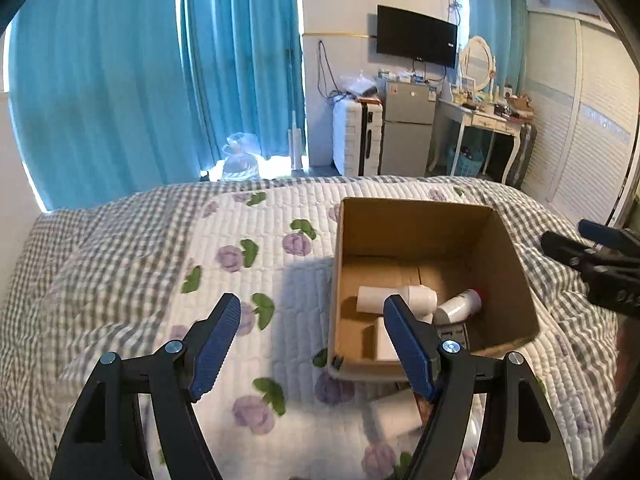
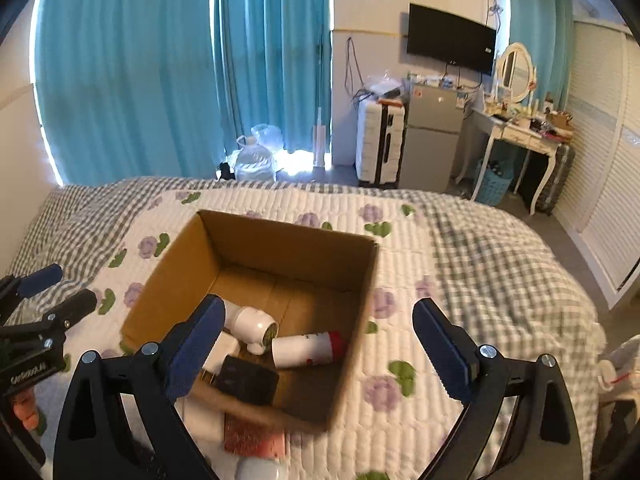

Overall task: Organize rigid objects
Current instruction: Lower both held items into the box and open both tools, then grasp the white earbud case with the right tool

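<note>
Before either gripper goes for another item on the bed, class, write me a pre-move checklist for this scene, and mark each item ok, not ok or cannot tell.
1. Left gripper open and empty: ok, nothing sits between its pads.
2. Right gripper open and empty: ok, its jaws stand wide above the box's near edge.
3. Cardboard box upright with its top open: ok.
4. Room left in the box: ok, the white bottle and black block leave bare floor at the back.
5. Items still outside the box: not ok, a reddish flat object lies on the quilt at the near wall.
6. What that object is: cannot tell, it is blurred.
</note>
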